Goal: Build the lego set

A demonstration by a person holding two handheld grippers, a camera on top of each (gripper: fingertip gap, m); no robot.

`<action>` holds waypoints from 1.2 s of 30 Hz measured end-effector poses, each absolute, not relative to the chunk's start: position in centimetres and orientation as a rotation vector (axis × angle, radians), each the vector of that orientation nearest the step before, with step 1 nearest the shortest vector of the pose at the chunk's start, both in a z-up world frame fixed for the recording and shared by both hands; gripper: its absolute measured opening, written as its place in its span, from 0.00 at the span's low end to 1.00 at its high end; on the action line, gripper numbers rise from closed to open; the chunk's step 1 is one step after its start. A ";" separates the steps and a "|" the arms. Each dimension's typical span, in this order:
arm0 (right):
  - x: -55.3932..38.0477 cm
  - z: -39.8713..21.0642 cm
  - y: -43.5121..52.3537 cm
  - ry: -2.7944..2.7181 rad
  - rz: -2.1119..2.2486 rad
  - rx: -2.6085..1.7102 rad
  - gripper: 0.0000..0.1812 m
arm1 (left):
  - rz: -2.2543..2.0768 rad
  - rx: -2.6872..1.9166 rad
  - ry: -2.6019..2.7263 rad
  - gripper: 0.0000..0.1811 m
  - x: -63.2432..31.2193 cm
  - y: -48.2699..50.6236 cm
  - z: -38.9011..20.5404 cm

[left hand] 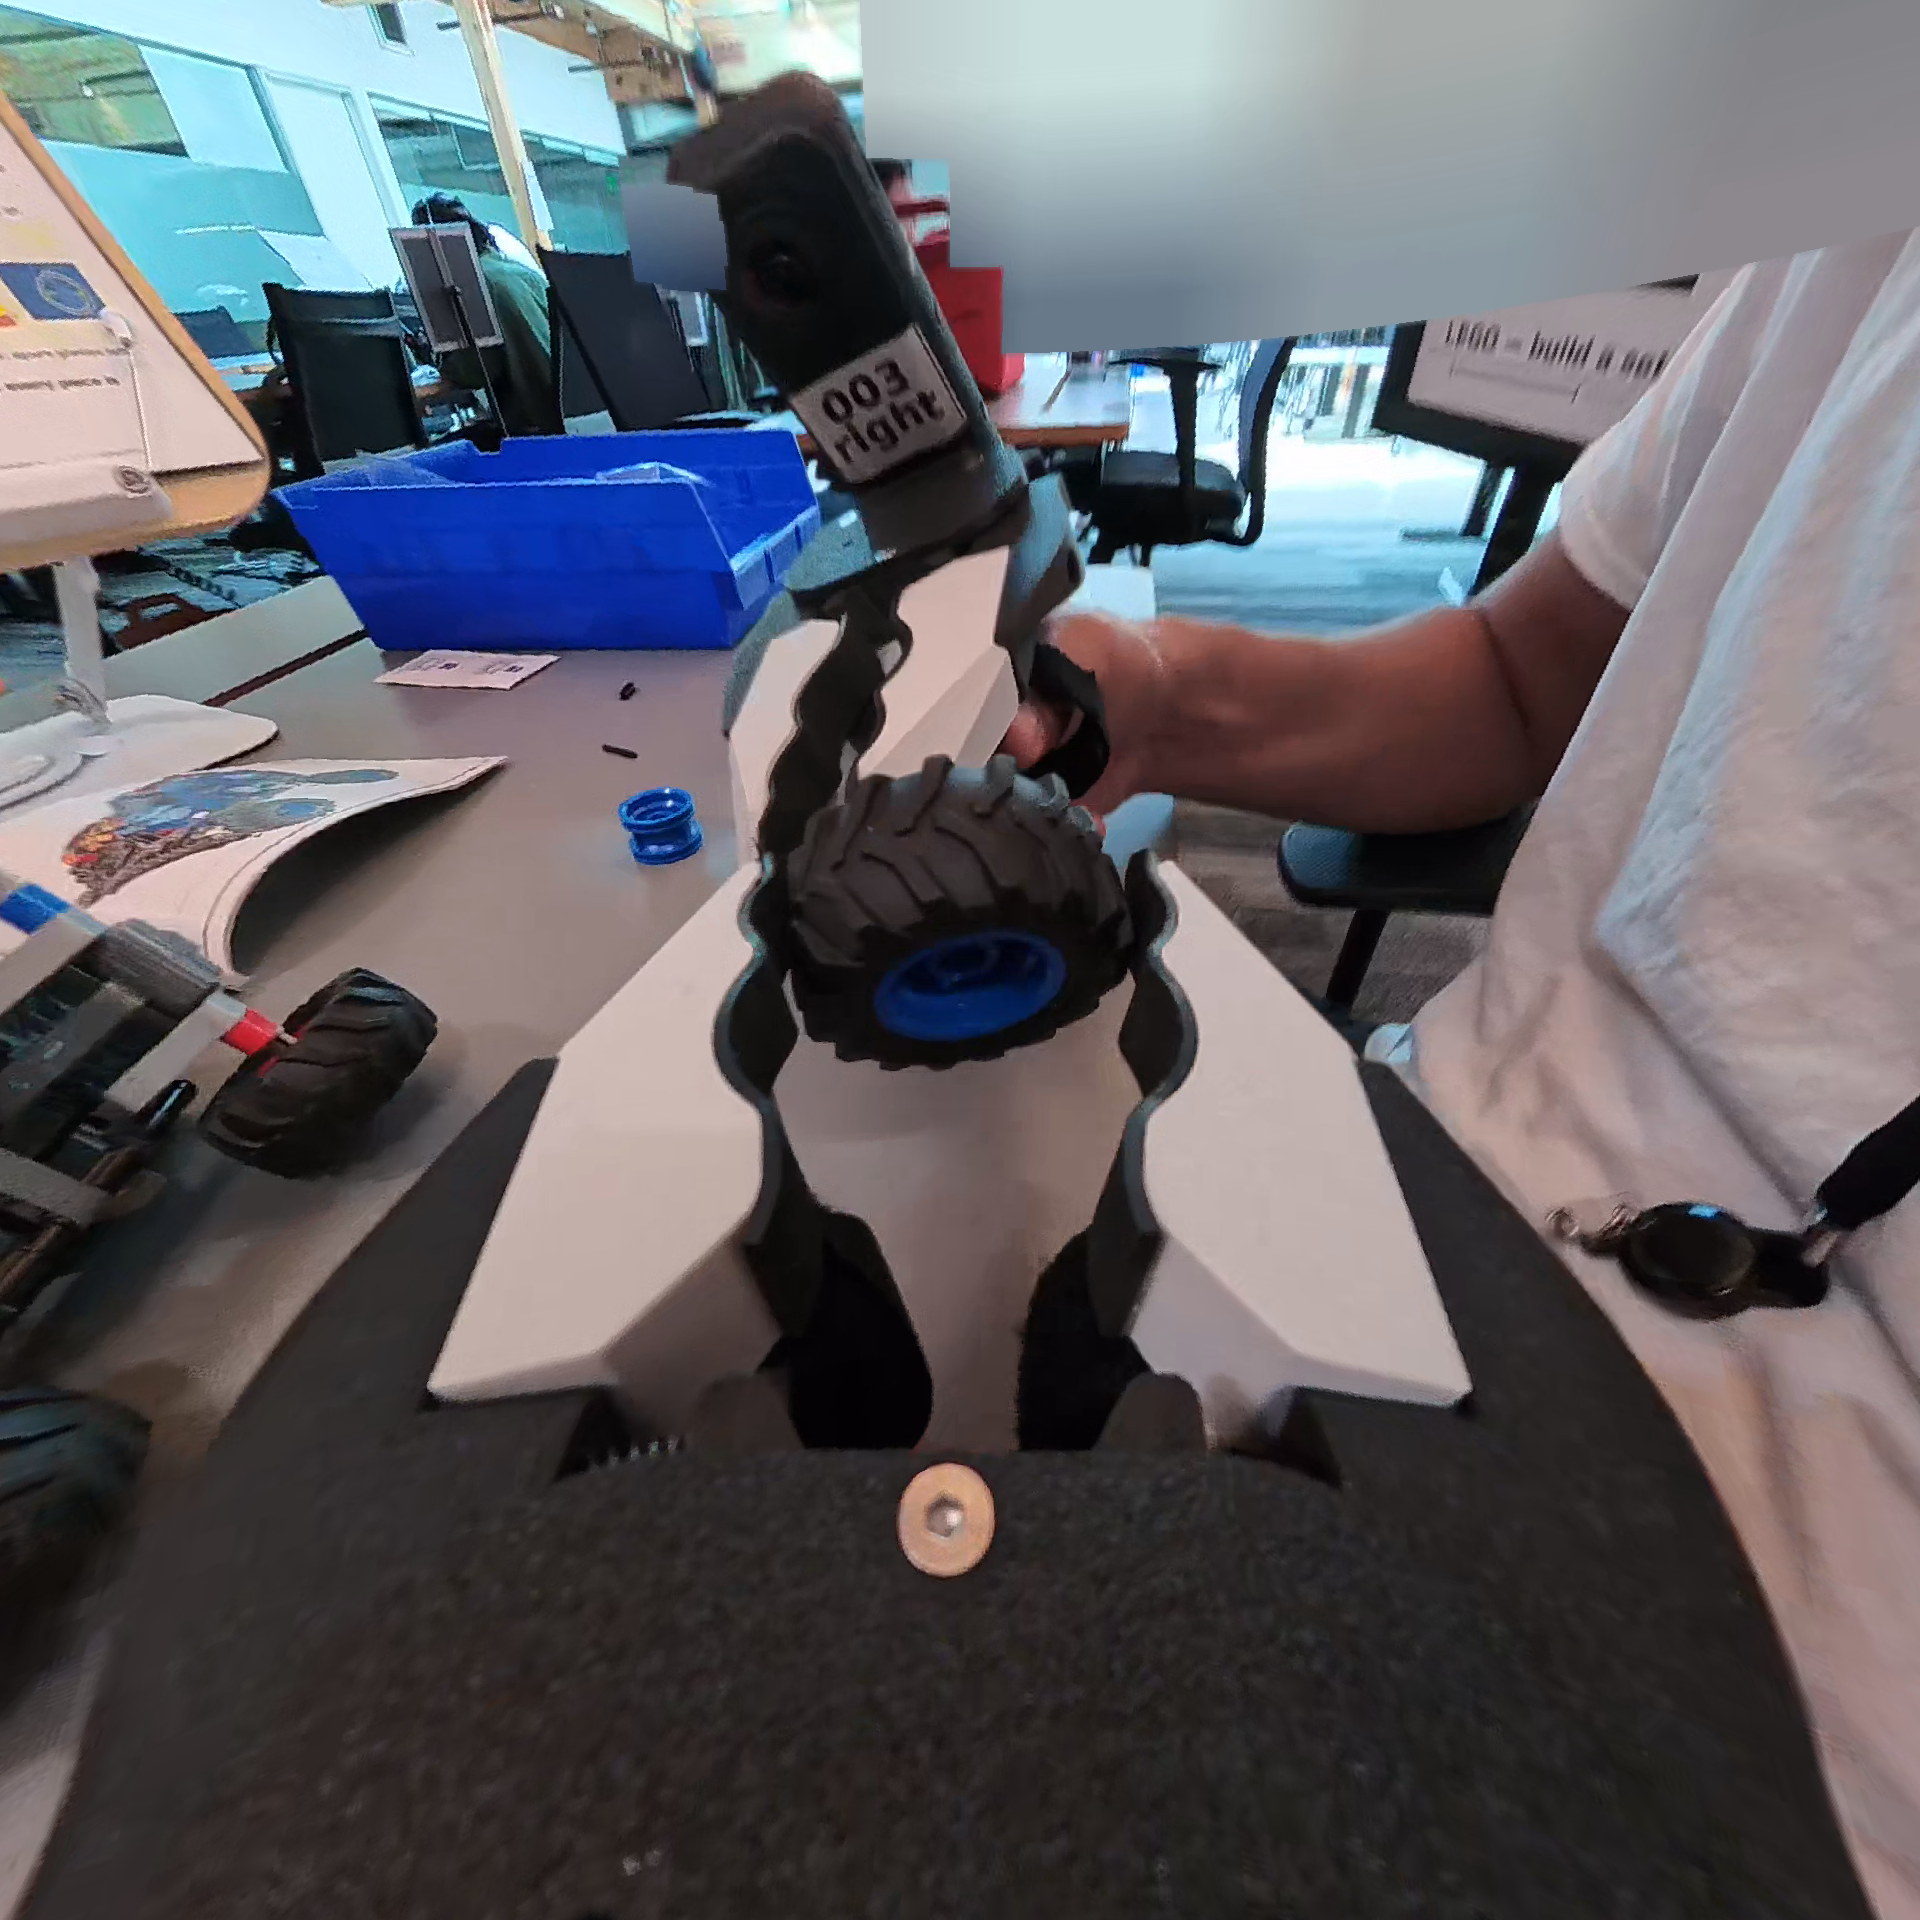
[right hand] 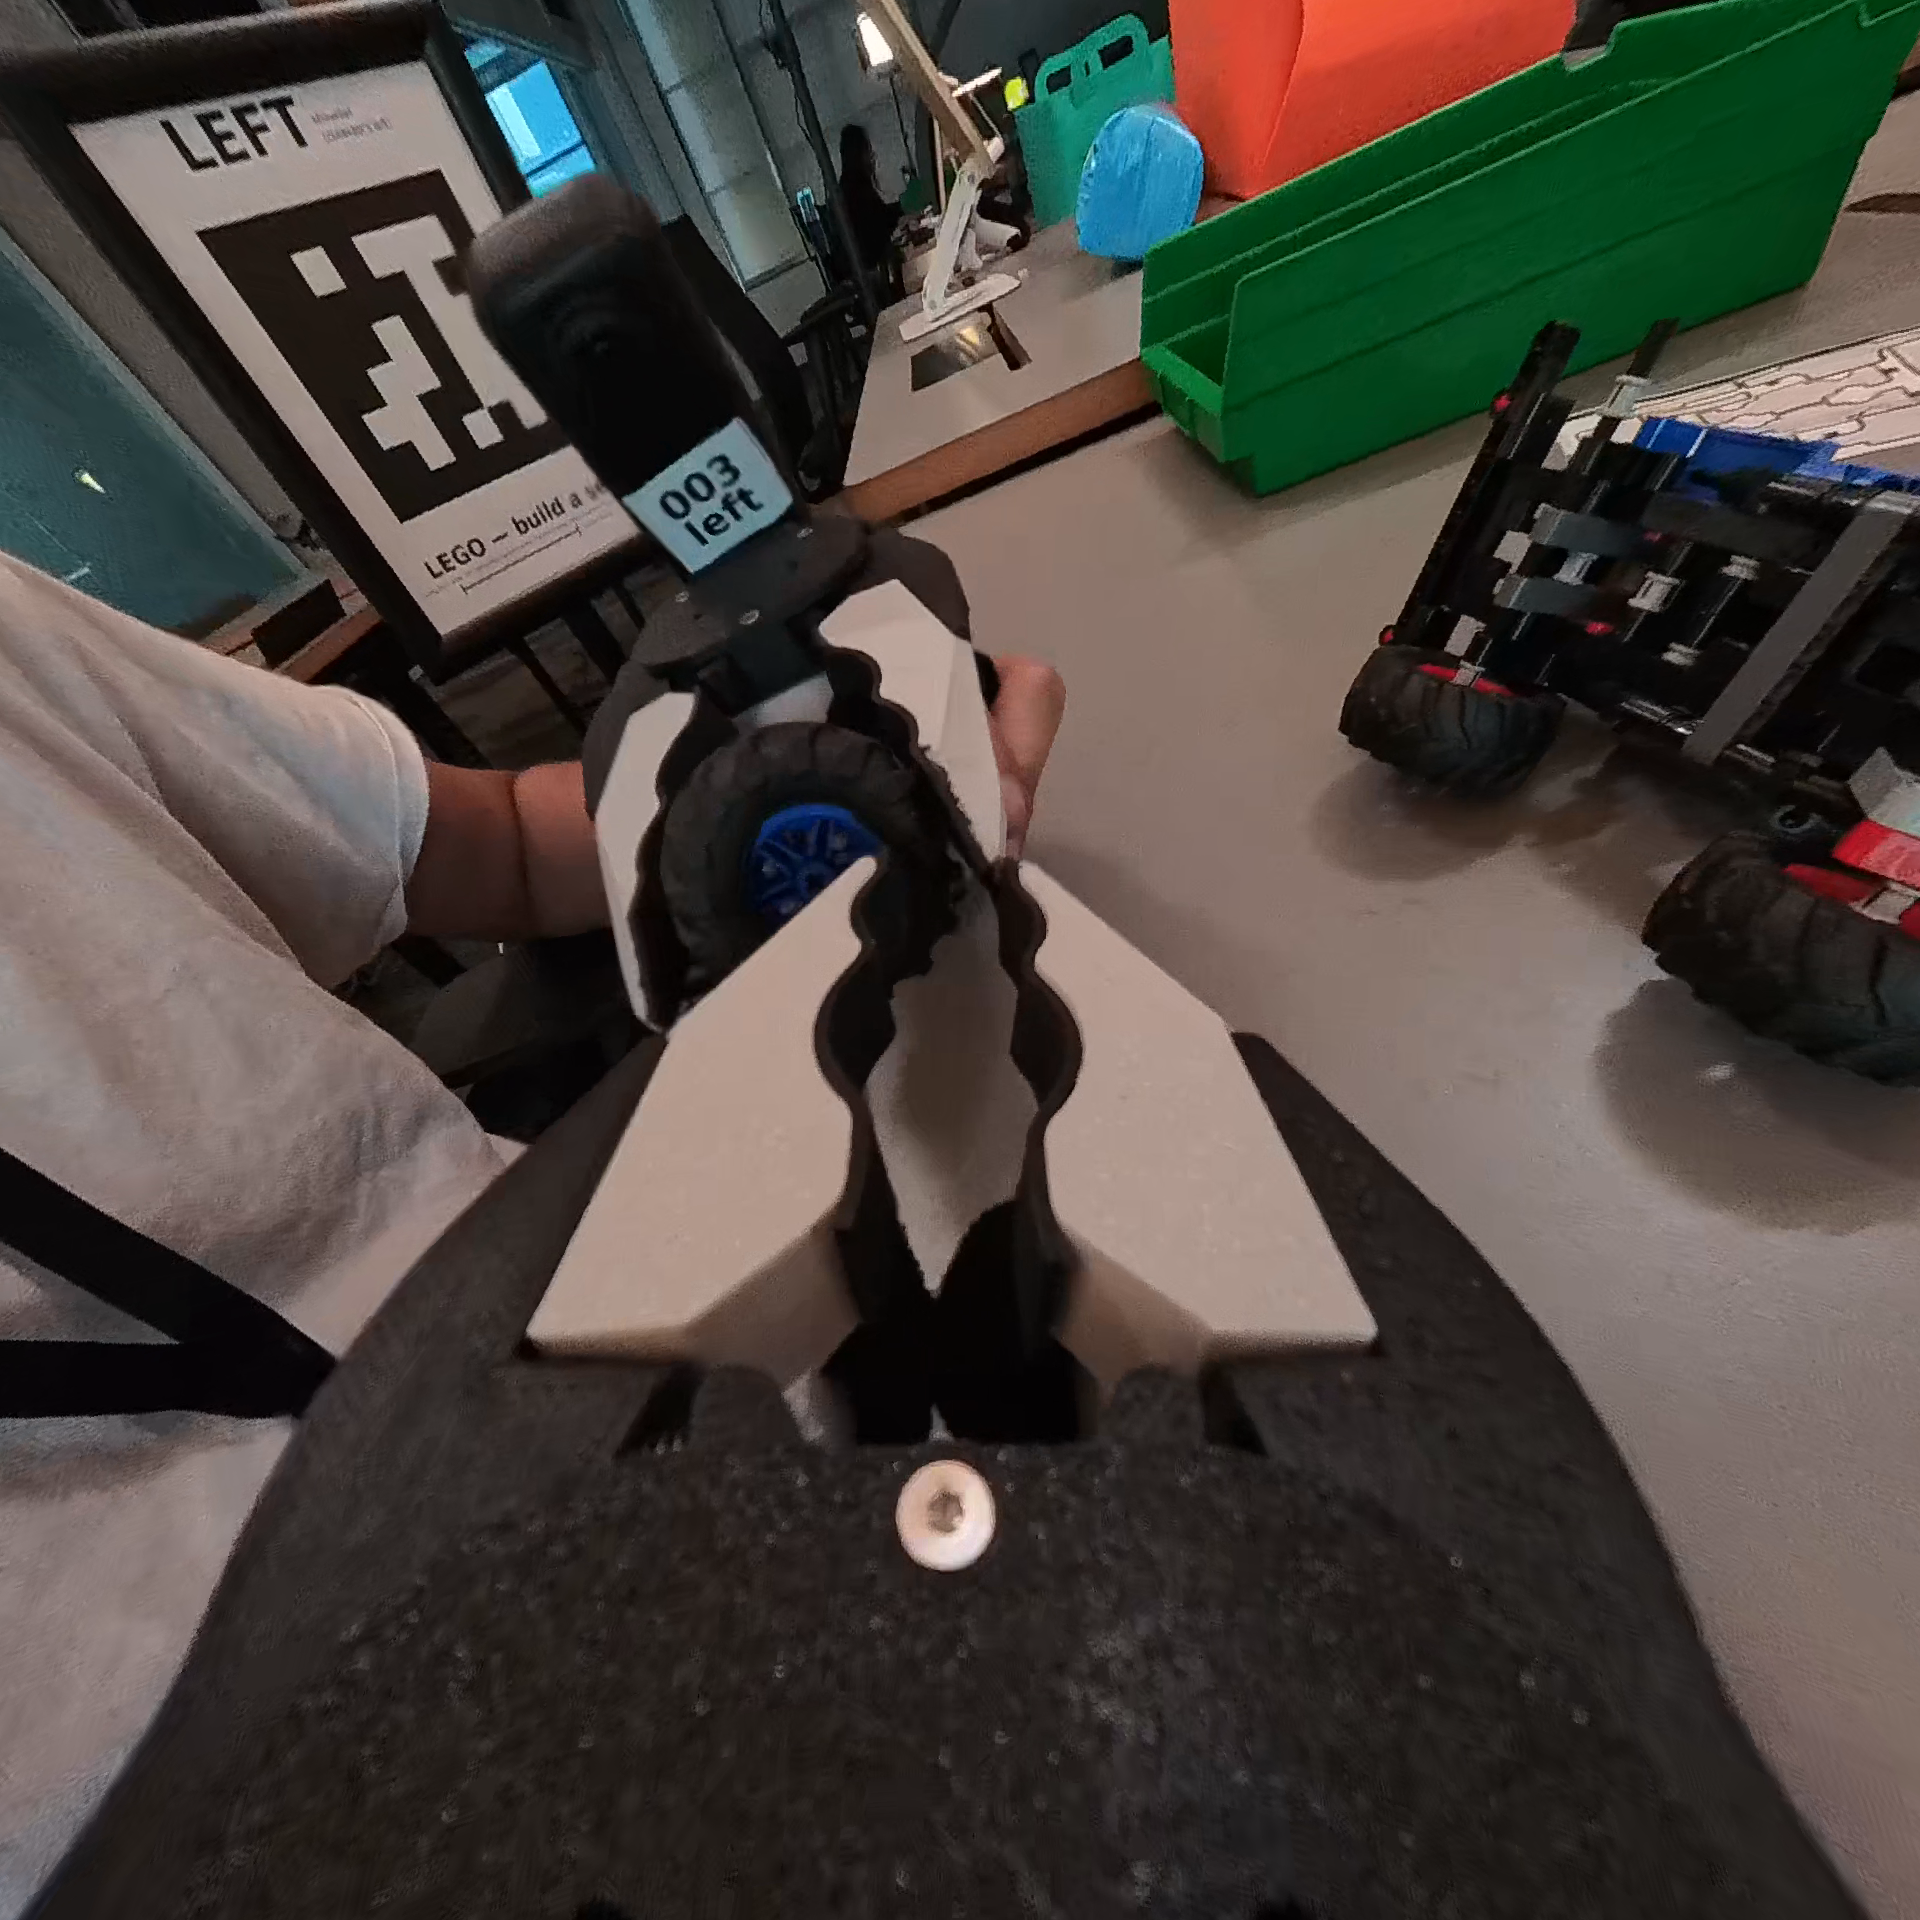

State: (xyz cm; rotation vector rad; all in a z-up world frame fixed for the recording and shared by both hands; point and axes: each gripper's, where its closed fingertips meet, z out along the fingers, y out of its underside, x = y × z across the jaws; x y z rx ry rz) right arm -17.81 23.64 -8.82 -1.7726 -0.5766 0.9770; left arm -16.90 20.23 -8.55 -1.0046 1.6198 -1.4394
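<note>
The wheel (left hand: 951, 925), a soft rubber tyre on a stiff blue rim, is clamped by the left gripper (left hand: 951, 935) above the bench (left hand: 499, 914). At its 12 o'clock, the right gripper (right hand: 940, 894) is nearly closed on the tread. It is judged light; the rim is safest.

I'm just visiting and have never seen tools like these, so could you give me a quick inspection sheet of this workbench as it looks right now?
Surface: grey table, mostly bare.
Job's things: black tyre with blue hub; loose tyre; blue rim; part-built vehicle.
Clutter: instruction booklet; blue bin; green bin.
Grippers: left gripper shut on the tyre; right gripper nearly closed, its fingers against the same tyre, grip unclear.
Cables: nothing seen.
Surroundings: office chairs, marker sign, a person seated in the background.
</note>
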 end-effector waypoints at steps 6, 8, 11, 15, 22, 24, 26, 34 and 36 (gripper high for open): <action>-15.2 -8.7 25.4 -0.467 0.685 -1.782 0.00 | -1.493 -1.187 1.431 0.35 -16.4 22.6 -7.8; -15.1 -8.7 25.2 -0.441 0.722 -1.800 0.01 | -1.469 -1.160 1.436 0.35 -16.5 22.5 -7.7; -17.4 -8.5 23.7 -0.409 1.131 -1.816 0.16 | -1.605 -1.046 1.397 0.35 -17.1 21.3 -6.2; -20.0 -7.3 22.0 -0.375 1.558 -1.714 0.12 | -1.676 -0.916 1.366 0.35 -17.4 19.9 -4.9; -21.4 -5.8 20.9 -0.328 1.770 -1.581 0.08 | -1.942 -0.853 1.312 0.35 -18.4 18.4 -3.0; -20.5 -5.0 21.0 -0.375 1.662 -1.518 0.16 | -2.043 -0.895 1.254 0.34 -18.3 18.8 -2.5; -19.2 -4.8 21.5 -0.476 1.331 -1.524 0.19 | -2.161 -0.987 1.202 0.34 -18.1 19.4 -2.6; -18.5 -7.6 21.4 -1.037 0.185 -1.475 0.20 | -2.547 -1.318 1.295 0.35 -17.2 17.6 -5.3; -18.8 -8.1 21.1 -1.066 0.194 -1.447 0.16 | -2.568 -1.384 1.351 0.35 -17.1 17.0 -5.7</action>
